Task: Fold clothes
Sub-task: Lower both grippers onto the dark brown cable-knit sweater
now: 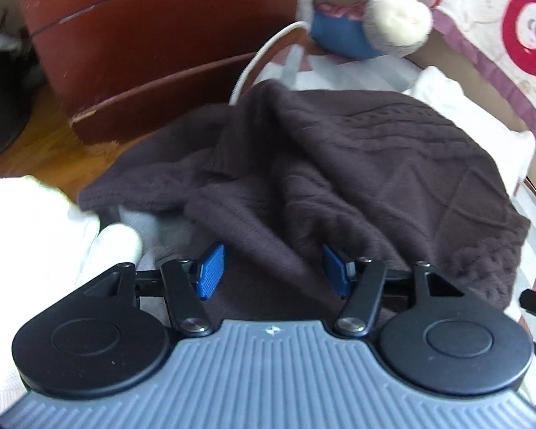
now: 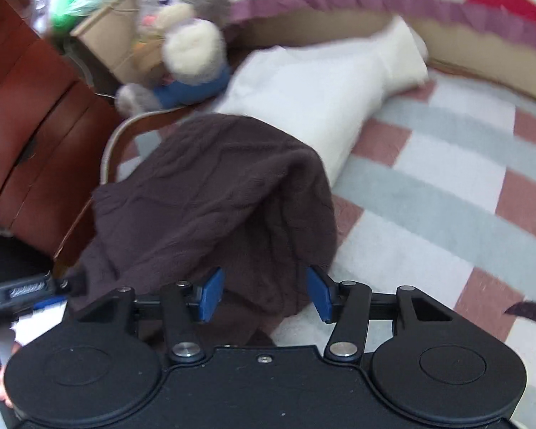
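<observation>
In the left wrist view, the left gripper [image 1: 273,271] sits at the bottom centre of the frame with its two blue pads spread wide, and the dark brown sweater [image 1: 339,178] fills the middle of the frame right above and between them. Cloth lies in the gap, but the pads do not press on it, so nothing is pinched here; the gripper seems placed low over the near edge so that it could close on that edge. The sweater lies bunched, with a ridge running up its centre and a flap lapped over toward the left, so it is neither spread flat nor neatly folded. A white cloth [image 1: 35,221] lies at the lower left, a stuffed toy [image 1: 375,14] at the top centre, and a red-brown wooden cabinet [image 1: 143,35] at the upper left. In the right wrist view, the right gripper [image 2: 266,293] is at the bottom centre, its pads likewise wide apart with a drooping fold of the sweater [image 2: 211,193] between them, not squeezed. The sweater rises as a hump in the centre left of the frame, resting on the checked blanket [image 2: 446,186] that covers the right half. A white pillow [image 2: 321,85] lies just behind it in the upper centre. The left gripper's tip shows at the lower left edge, near the sweater's far side, which suggests the two are set at opposite edges.
</observation>
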A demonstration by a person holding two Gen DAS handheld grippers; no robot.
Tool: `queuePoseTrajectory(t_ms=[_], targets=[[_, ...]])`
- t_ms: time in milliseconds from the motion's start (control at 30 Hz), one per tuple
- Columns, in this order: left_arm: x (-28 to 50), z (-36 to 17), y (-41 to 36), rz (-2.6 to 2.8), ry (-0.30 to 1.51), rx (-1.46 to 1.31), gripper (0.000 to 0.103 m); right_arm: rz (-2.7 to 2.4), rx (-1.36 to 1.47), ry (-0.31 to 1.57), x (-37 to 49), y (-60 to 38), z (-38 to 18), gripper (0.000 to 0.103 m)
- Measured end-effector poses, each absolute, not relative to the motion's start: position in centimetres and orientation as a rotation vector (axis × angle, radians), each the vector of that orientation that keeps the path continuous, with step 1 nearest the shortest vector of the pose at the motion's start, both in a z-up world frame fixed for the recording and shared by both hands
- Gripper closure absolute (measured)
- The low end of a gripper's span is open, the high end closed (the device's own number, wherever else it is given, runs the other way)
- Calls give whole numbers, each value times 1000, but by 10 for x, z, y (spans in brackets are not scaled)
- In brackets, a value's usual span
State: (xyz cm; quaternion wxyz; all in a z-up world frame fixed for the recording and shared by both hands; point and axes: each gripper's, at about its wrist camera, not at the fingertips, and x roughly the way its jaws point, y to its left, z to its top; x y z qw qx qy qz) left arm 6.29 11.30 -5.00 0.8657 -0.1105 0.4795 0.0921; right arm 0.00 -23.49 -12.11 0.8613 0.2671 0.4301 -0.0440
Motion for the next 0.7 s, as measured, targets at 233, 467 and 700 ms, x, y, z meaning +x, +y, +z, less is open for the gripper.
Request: queuePoseTrajectory(t_ms=[233, 467, 700], targets=[[67, -50, 132, 210, 1076, -274, 24, -80, 180, 896, 27, -246, -163, 42], [84, -89, 143, 277, 1134, -429, 11, -42, 559, 884, 46, -272, -200, 29], [88, -113, 141, 321, 1119, -504, 0, -58, 825, 863, 60, -279, -206, 47]])
